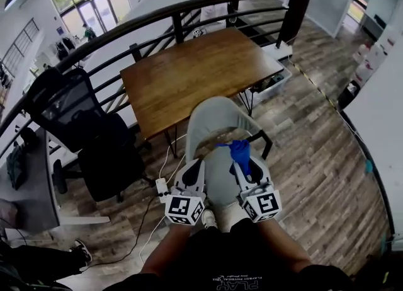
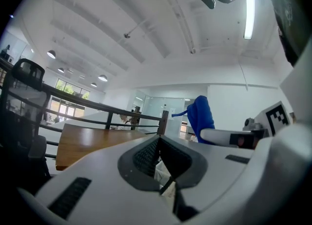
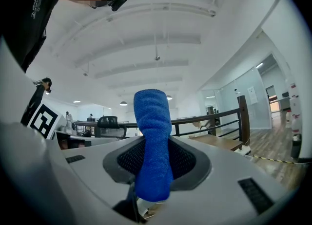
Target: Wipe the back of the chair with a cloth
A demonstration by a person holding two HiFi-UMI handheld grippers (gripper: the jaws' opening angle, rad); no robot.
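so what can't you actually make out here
- Whether the blue cloth touches the chair: head view, the right gripper covers the contact.
- Chair's lower part: head view, behind the left gripper and right gripper.
- Chair in either gripper view: cameras point upward, out of frame.

An office, on an upper level. Wooden table (image 1: 195, 72) and black office chair (image 1: 82, 132) stand beside a dark railing (image 1: 157, 19) — glass-walled rooms (image 3: 256, 109) beyond.

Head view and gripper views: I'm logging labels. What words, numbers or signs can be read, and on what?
"PLAY": large print on the person's black shirt, cut by the frame edge; smaller line above too blurred.
Each marker cube: square codes, no words.
Sheet on the glass wall: too small.
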